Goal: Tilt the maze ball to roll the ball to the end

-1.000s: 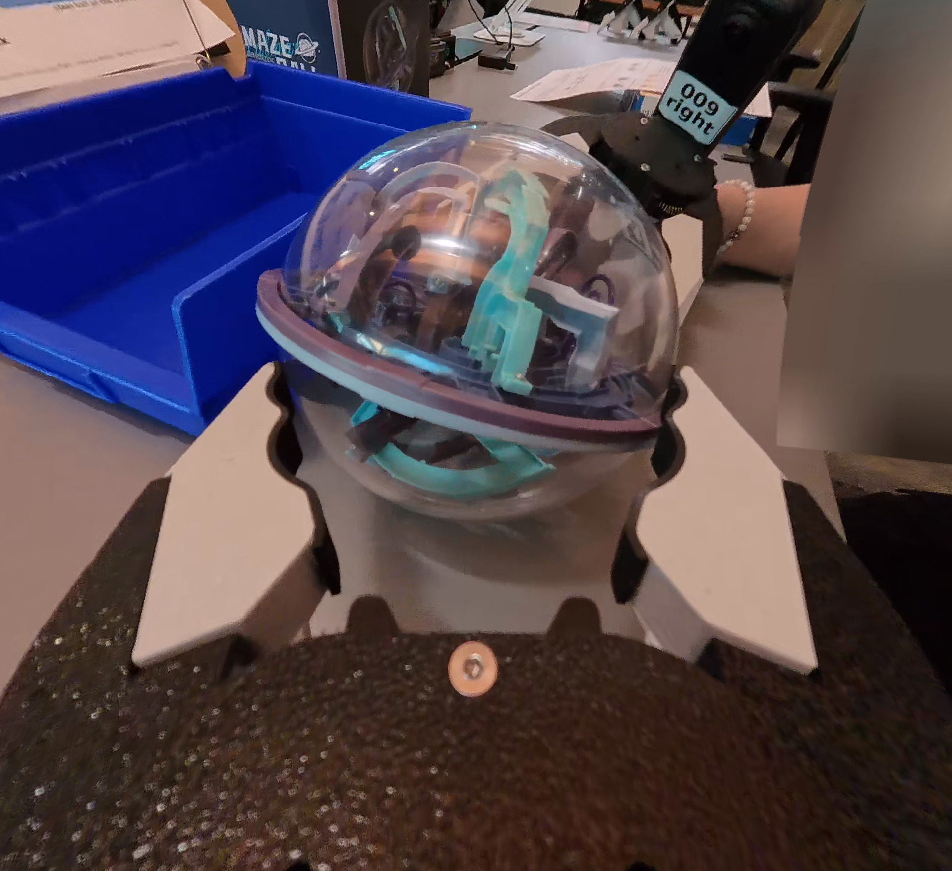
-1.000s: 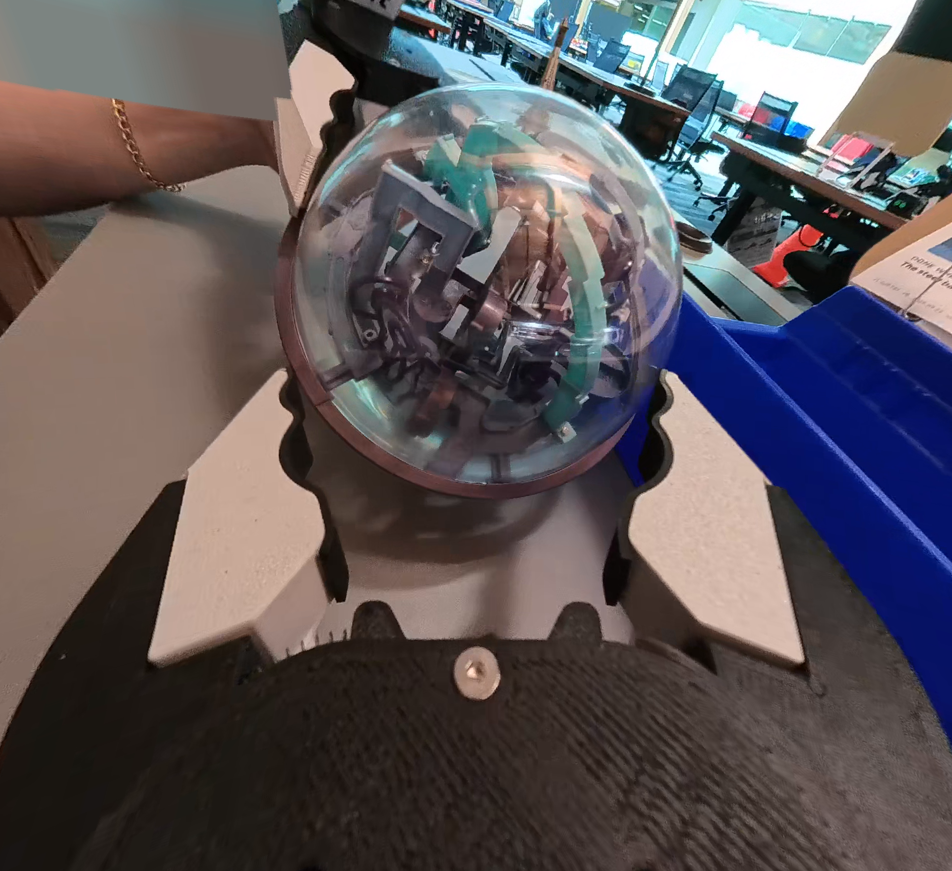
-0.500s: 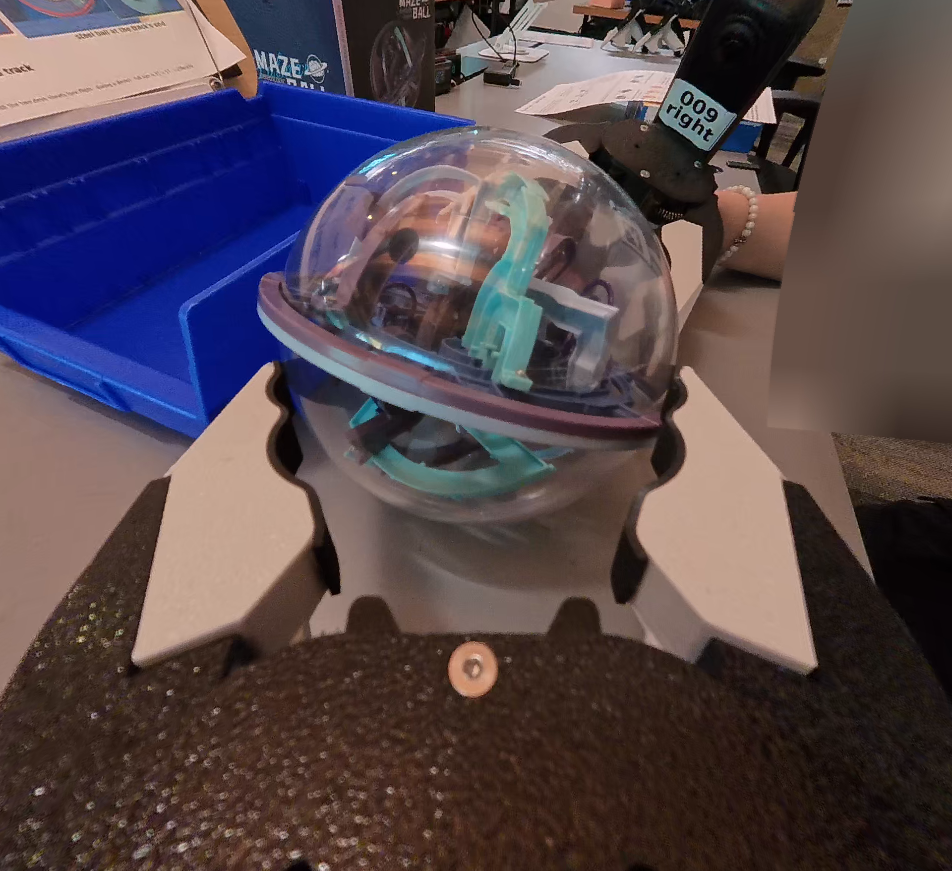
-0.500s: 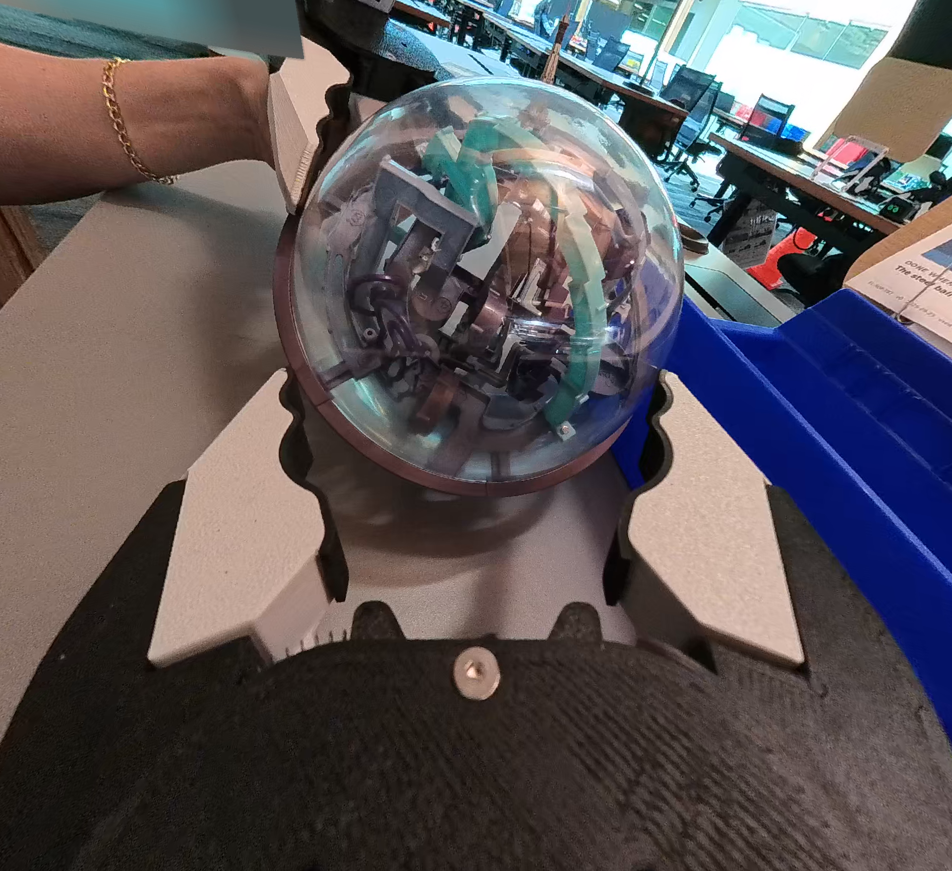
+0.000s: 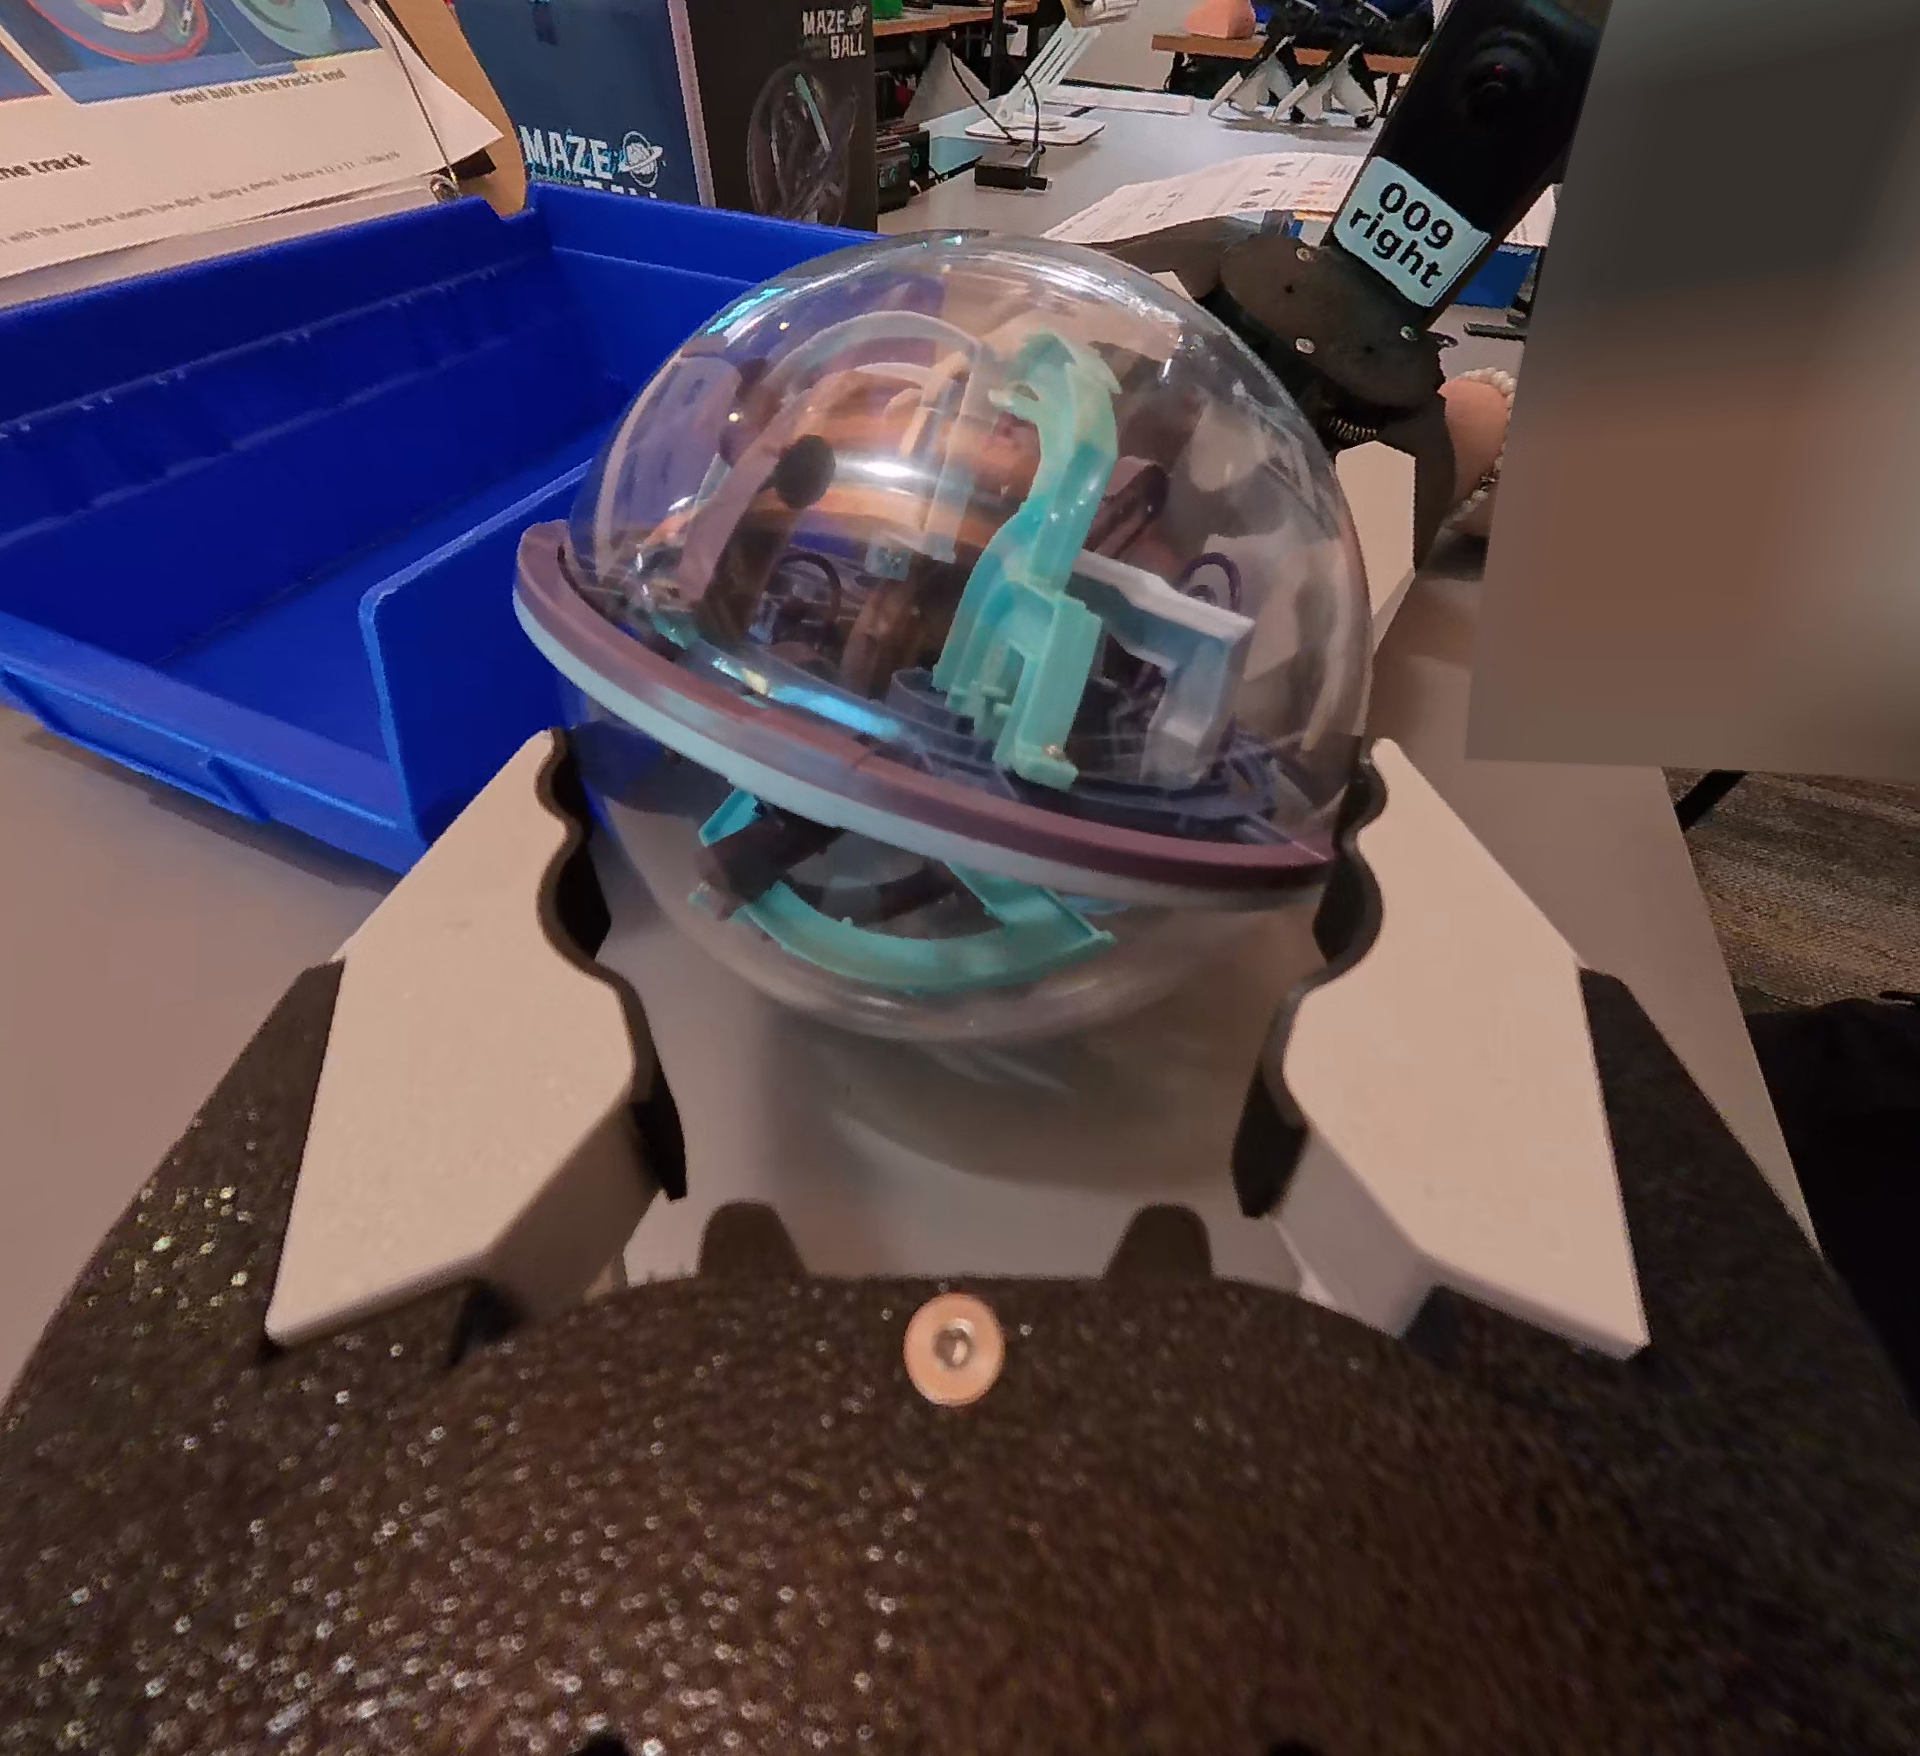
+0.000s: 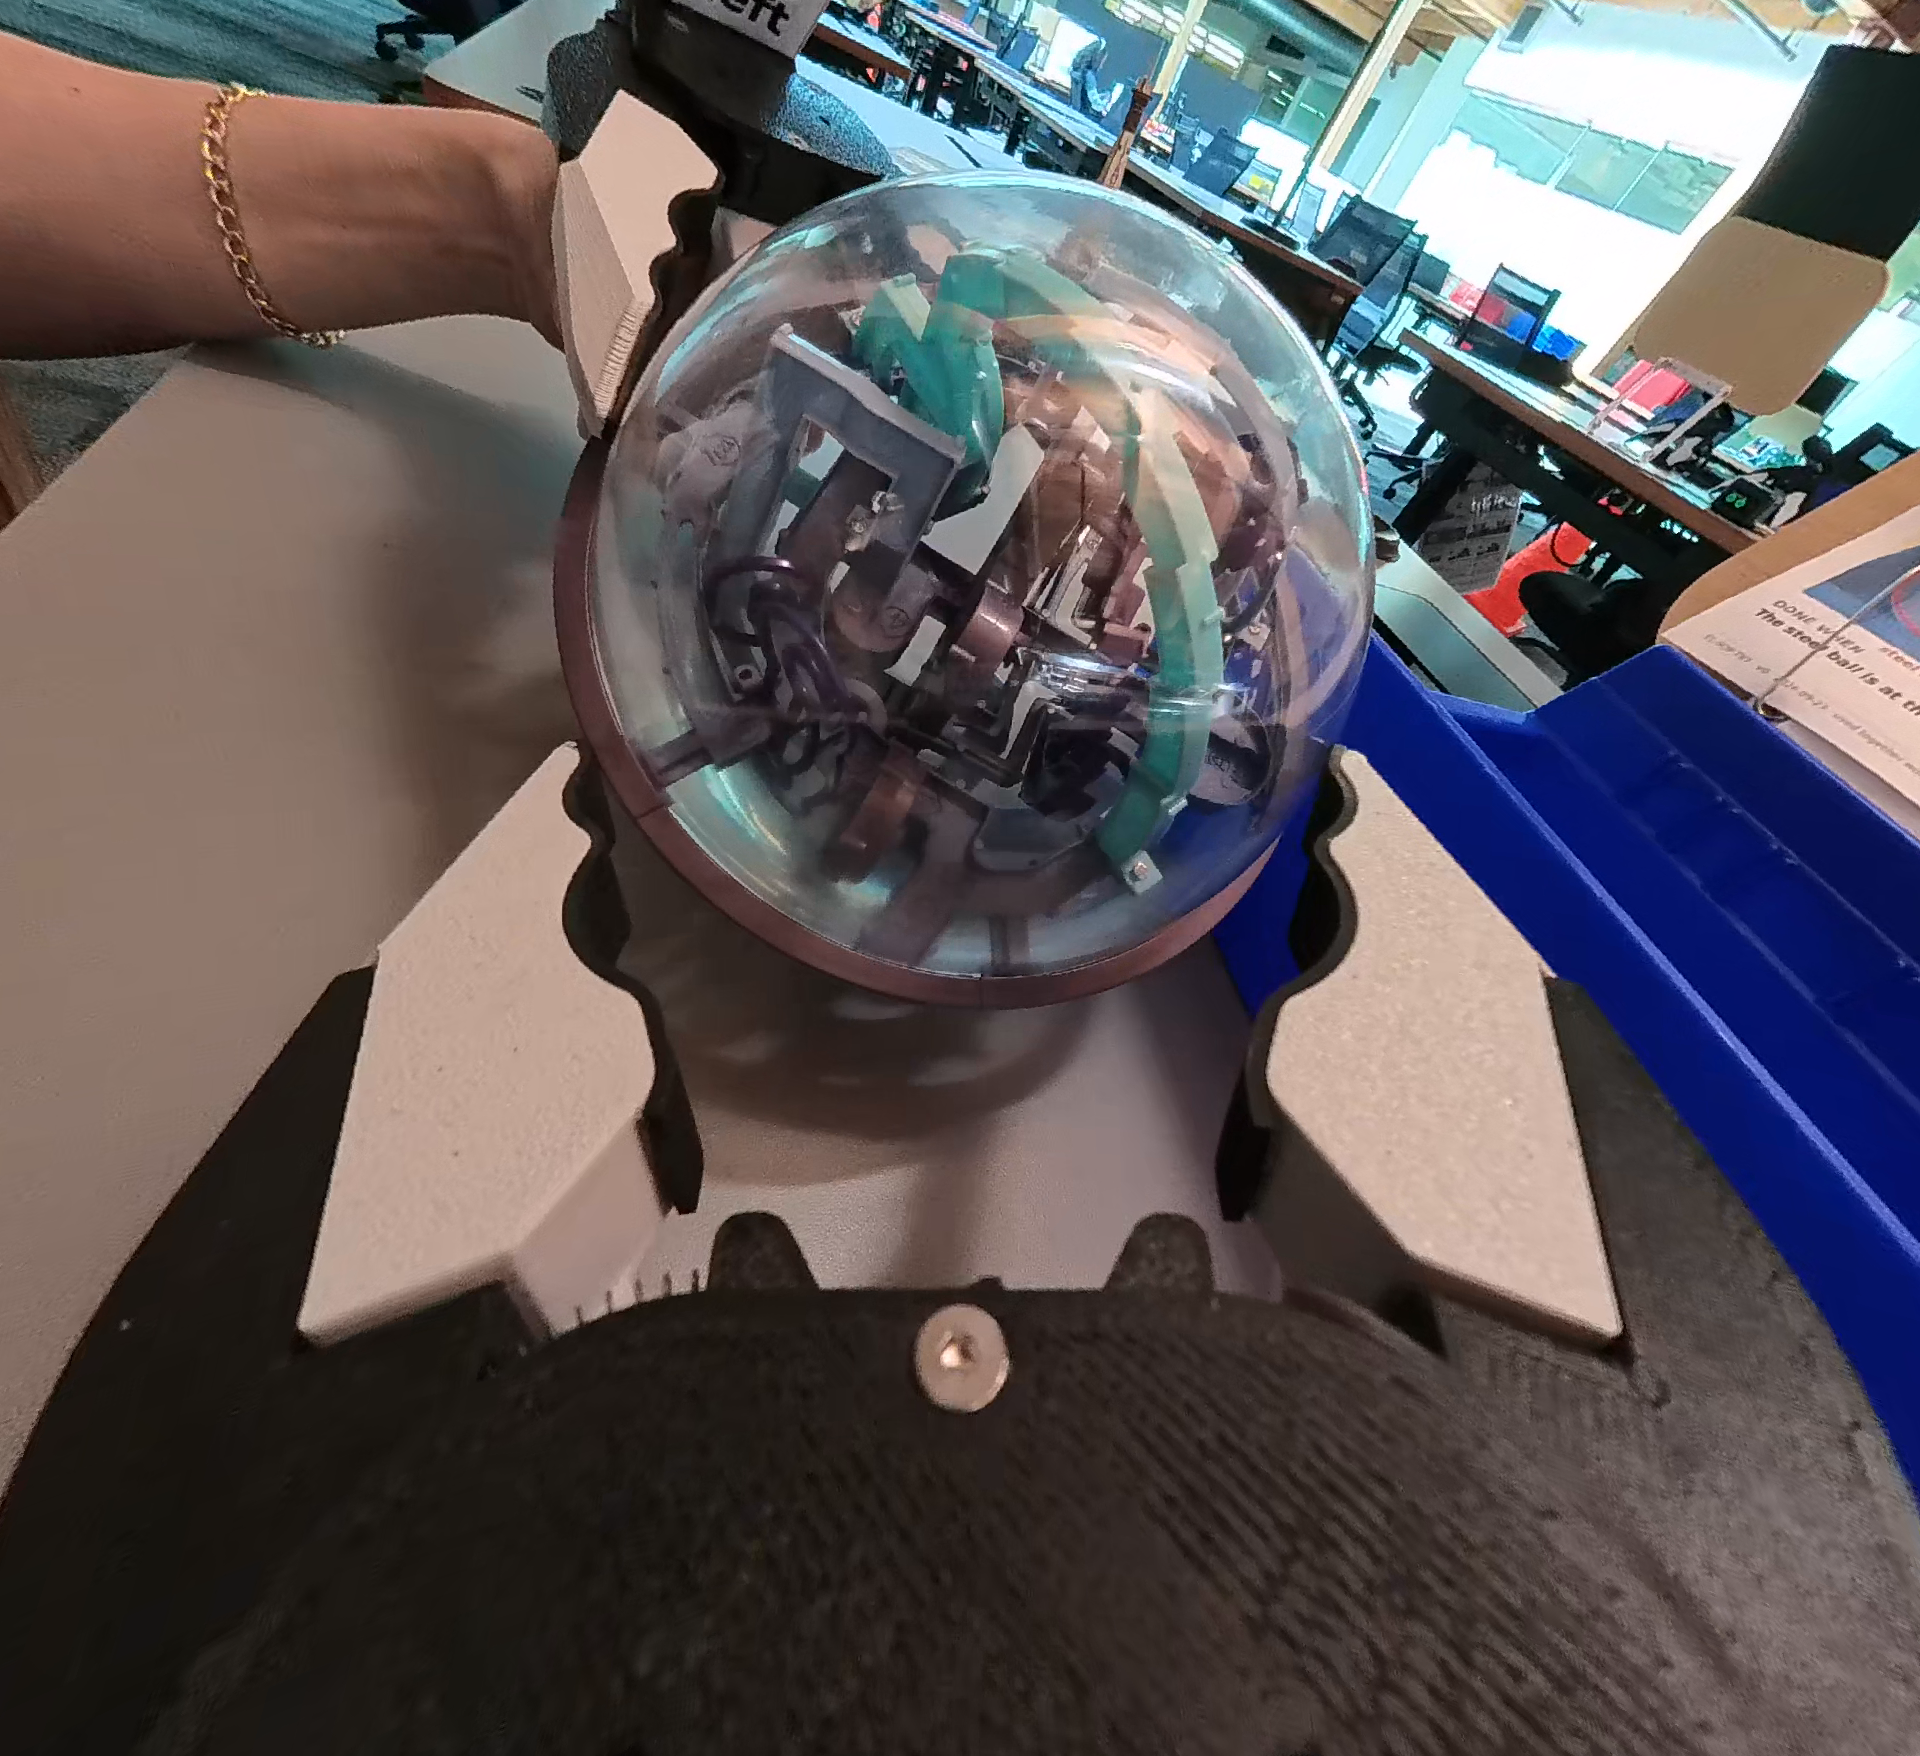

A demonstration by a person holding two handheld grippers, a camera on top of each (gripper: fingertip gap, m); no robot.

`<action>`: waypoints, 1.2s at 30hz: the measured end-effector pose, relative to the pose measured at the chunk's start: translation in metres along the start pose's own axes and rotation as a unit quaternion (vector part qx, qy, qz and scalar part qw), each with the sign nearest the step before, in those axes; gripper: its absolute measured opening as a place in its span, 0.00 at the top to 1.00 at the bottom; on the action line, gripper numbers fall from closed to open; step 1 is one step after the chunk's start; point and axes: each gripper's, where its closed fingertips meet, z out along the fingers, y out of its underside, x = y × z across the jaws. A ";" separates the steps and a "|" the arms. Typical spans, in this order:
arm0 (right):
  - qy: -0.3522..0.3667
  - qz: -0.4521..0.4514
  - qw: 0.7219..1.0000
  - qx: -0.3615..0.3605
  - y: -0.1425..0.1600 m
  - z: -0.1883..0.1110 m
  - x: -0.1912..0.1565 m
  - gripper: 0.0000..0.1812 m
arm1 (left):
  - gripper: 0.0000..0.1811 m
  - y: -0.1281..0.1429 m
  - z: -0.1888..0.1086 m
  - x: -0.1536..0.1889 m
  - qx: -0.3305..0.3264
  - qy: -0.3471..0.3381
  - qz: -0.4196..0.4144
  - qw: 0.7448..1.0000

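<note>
Both the left gripper [image 5: 956, 885] and right gripper [image 6: 956, 885] clamp their fingers around the maze ball [image 5: 940, 636]. A blue bin [image 5: 260, 511] sits just beside the ball.

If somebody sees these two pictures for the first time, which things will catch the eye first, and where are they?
The eye goes first to the clear maze ball, full of teal, grey and brown tracks, in the middle of both views. It is held between the left claw and the right claw, which face each other across it. Beside it on the grey table sits a bright blue bin.
</note>
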 end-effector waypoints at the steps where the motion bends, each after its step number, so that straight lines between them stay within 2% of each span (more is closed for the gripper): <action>1: 0.000 -0.001 1.000 0.000 0.000 0.000 0.000 0.28 | 0.25 0.000 0.000 0.000 0.000 0.000 0.001 1.000; 12: 0.002 -0.011 1.000 0.000 0.001 0.000 0.001 0.28 | 0.25 0.000 0.000 0.000 0.005 -0.004 0.011 1.000; 29: 0.030 -0.075 0.997 0.000 0.002 0.004 0.001 0.28 | 0.24 0.004 0.000 -0.003 0.015 -0.020 0.045 0.999; 30: 0.028 -0.064 0.998 -0.003 0.002 0.004 0.001 0.28 | 0.24 0.004 0.000 -0.003 0.009 -0.020 0.030 0.999; 34: -0.016 0.115 0.993 -0.017 0.001 0.008 0.007 0.28 | 0.24 -0.004 0.001 -0.013 0.006 0.002 -0.123 0.992; 36: -0.017 0.153 0.988 -0.013 -0.001 0.010 0.011 0.28 | 0.24 -0.004 0.001 -0.018 0.006 0.023 -0.166 0.986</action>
